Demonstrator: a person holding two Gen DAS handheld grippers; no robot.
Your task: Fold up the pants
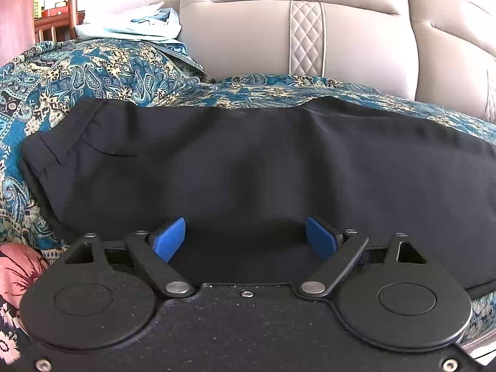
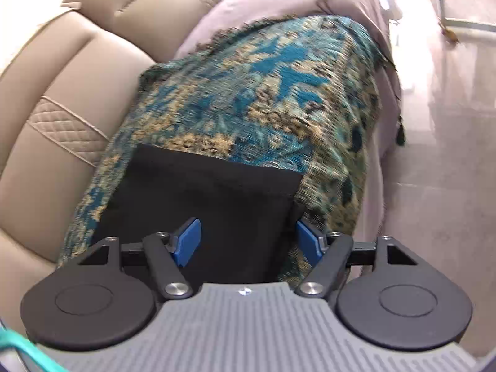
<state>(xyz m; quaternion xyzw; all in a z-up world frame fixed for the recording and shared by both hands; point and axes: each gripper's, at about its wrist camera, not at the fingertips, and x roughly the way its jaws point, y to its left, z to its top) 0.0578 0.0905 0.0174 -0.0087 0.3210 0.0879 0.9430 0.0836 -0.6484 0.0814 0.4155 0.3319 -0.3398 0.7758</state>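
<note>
Dark navy pants lie flat across a teal paisley throw on a sofa seat, waistband and pocket seam at the left. My left gripper hovers low over the near edge of the pants, open wide, its blue pads clear of the cloth. In the right wrist view the hem end of the pants lies on the throw. My right gripper stands open over that end. Its right pad sits by the cloth's right edge, and nothing is pinched.
The beige leather sofa back with quilted strips rises behind the throw. A pale blue bundle of cloth lies at the far left. A lilac-covered armrest ends the seat, with glossy floor beyond. Pink floral fabric shows near left.
</note>
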